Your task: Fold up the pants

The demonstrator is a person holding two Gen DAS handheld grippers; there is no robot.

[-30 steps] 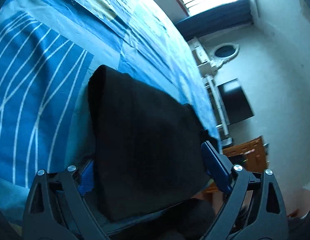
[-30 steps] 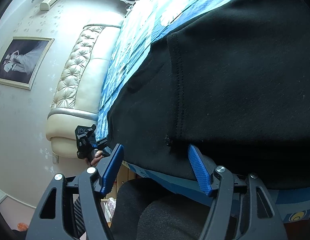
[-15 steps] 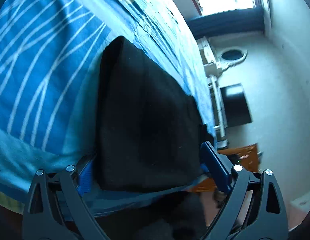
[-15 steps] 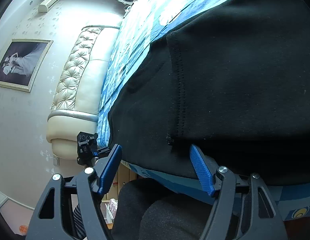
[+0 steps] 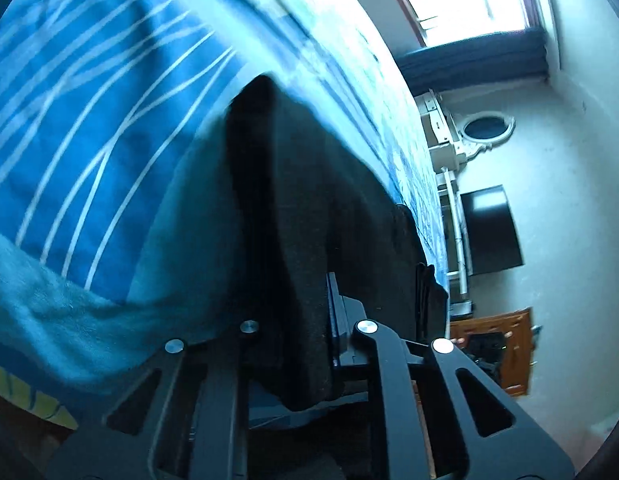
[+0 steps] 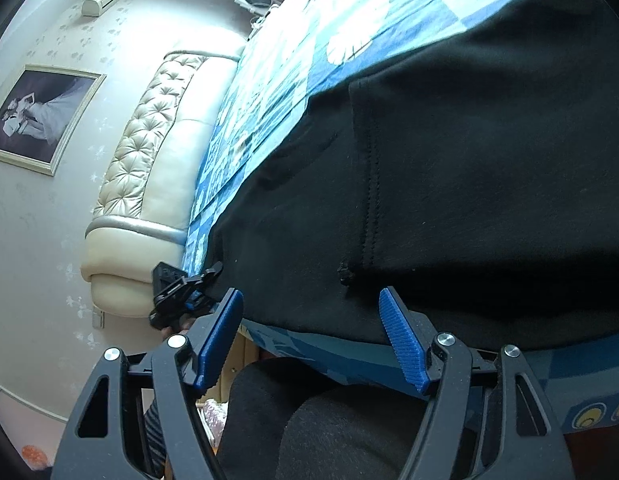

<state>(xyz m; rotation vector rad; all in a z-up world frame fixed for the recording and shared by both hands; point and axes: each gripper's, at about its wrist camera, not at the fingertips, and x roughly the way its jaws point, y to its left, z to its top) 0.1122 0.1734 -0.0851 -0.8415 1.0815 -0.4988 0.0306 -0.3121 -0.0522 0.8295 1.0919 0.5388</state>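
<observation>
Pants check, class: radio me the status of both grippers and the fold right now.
Left gripper shut on black pants, edge pinched. Right gripper open, fingers at the near hem, not gripping. Pants lie on blue bedspread; nothing in the way.

Matt black knit pants [image 6: 449, 184], seemingly fleecy; glossy tufted leather headboard [image 6: 149, 160].

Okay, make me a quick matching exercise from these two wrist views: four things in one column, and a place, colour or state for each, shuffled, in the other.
Column one:
1. left gripper
2. right gripper
3. pants
4. bedspread

Column two:
A. blue with white lines
B. black, lying at the bed's near edge
C. open, at the pants' edge with nothing held
D. shut on a fold of cloth

Pairs: 1-D, 2-C, 3-B, 4-A
</observation>
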